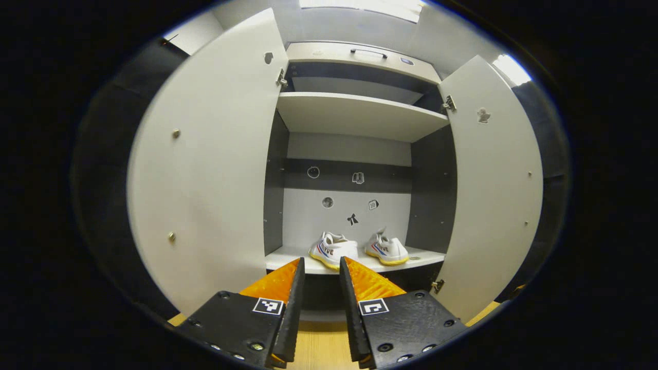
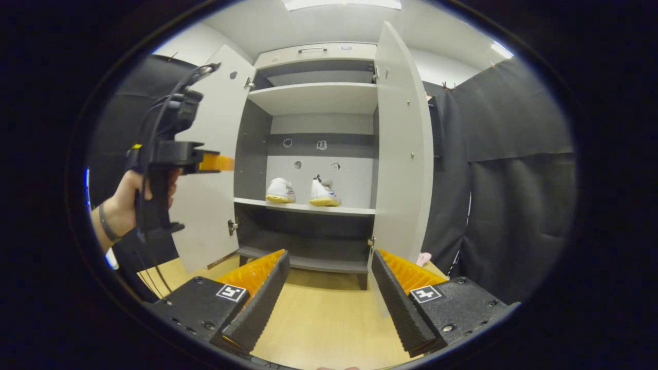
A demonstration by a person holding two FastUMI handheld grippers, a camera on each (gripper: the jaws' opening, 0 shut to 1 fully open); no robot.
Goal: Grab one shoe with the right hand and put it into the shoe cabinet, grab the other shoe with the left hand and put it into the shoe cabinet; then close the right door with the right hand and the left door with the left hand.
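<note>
Two white shoes, yellow-soled, the left shoe (image 1: 333, 250) and right shoe (image 1: 386, 249), sit side by side on a shelf (image 1: 288, 255) of the shoe cabinet (image 1: 360, 115), both doors wide. Left gripper (image 1: 321, 267) narrowly parted, empty; right gripper (image 2: 329, 257) spread wide, empty.

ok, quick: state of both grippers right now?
Left gripper: open a little, holding nothing.
Right gripper: open wide, holding nothing.
</note>
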